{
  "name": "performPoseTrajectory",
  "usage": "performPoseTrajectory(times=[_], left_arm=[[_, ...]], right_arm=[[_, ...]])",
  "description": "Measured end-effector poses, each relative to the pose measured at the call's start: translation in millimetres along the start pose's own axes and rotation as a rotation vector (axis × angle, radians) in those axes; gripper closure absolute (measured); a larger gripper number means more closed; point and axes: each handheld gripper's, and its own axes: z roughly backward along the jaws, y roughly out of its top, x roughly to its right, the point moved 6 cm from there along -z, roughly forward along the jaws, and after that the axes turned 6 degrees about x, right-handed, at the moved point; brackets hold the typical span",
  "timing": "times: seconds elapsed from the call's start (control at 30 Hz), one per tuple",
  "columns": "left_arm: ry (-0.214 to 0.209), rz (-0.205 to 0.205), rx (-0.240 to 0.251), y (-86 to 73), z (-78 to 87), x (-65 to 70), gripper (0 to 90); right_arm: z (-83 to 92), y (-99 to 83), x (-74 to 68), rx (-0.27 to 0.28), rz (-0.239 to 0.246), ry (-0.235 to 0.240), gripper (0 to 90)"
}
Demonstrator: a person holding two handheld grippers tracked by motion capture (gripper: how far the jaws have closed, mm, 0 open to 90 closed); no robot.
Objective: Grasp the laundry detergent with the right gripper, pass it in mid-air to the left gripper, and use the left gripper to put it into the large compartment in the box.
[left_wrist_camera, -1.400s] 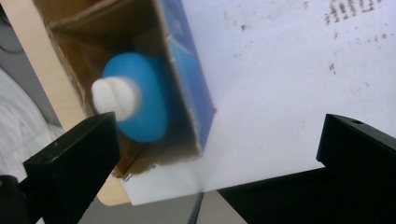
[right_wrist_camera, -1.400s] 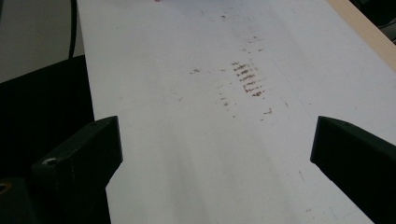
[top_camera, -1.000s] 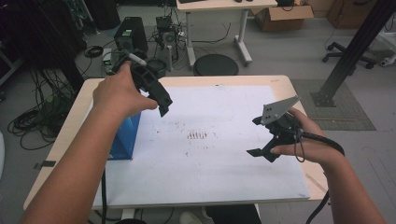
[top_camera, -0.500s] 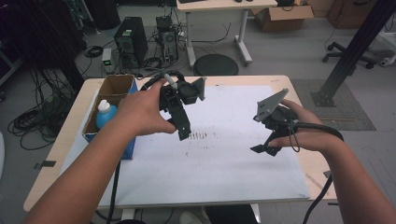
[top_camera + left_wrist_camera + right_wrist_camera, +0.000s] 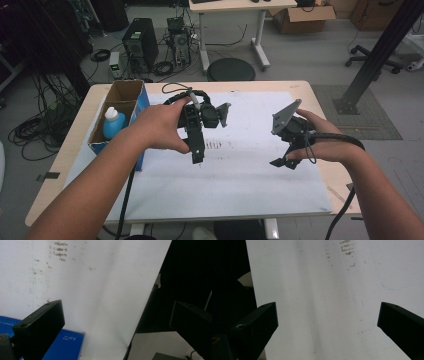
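Observation:
My left gripper (image 5: pixel 193 150) hovers open over the middle of a white sheet (image 5: pixel 240 175), just beside a patch of dark smudges (image 5: pixel 214 145). In the left gripper view its jaws (image 5: pixel 117 317) stand wide apart with nothing between them, above the sheet (image 5: pixel 100 290) and a blue box (image 5: pixel 65 345). My right gripper (image 5: pixel 287 157) hangs open over the sheet's right part, tilted toward the centre. The right gripper view has its jaws (image 5: pixel 327 317) spread over bare sheet, with the smudges (image 5: pixel 348 248) farther off.
An open blue box with a cardboard inside (image 5: pixel 136 95) stands at the table's left edge and holds a blue bottle with a white cap (image 5: pixel 113 124). Beyond the wooden table (image 5: pixel 325 170) are computer towers, cables and a round stool on the floor.
My left gripper has swung from over the box at the left to the middle of the sheet, uncovering the bottle. The right gripper has shifted slightly and stayed open.

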Motion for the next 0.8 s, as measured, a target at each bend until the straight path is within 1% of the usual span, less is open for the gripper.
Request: performPoseTrajectory(times=[0.13, 0.17, 0.2, 0.23, 0.4, 0.5, 0.8], left_arm=[[-0.016, -0.023, 0.009, -2.0, -2.4, -1.1, 0.2], [-0.014, -0.037, 0.007, -2.6, -3.1, -2.0, 0.2], [-0.016, -0.038, 0.005, -3.1, -3.5, -2.4, 0.2], [-0.016, -0.047, 0.006, -3.4, -3.7, -2.7, 0.2], [-0.029, -0.057, 0.028, -3.1, -3.6, -3.1, 0.2], [-0.033, -0.067, 0.023, -2.9, -3.7, -3.4, 0.2], [-0.037, -0.086, 0.038, -1.2, -4.3, -1.7, 0.2]], right_arm=[[-0.1, 0.0, 2.3, -0.018, 0.006, 0.003, 3.3], [-0.2, 0.4, 2.6, -0.020, 0.008, 0.007, 3.3], [-0.6, 0.9, 2.8, -0.021, 0.009, 0.008, 3.3], [-0.8, 1.4, 3.1, -0.024, 0.010, 0.010, 3.3], [-3.5, 2.5, 5.3, -0.034, 0.019, 0.018, 3.3], [-5.1, 2.7, 5.2, -0.037, 0.022, 0.023, 3.4], [-8.5, 2.1, 2.6, -0.041, 0.030, 0.033, 3.5]])
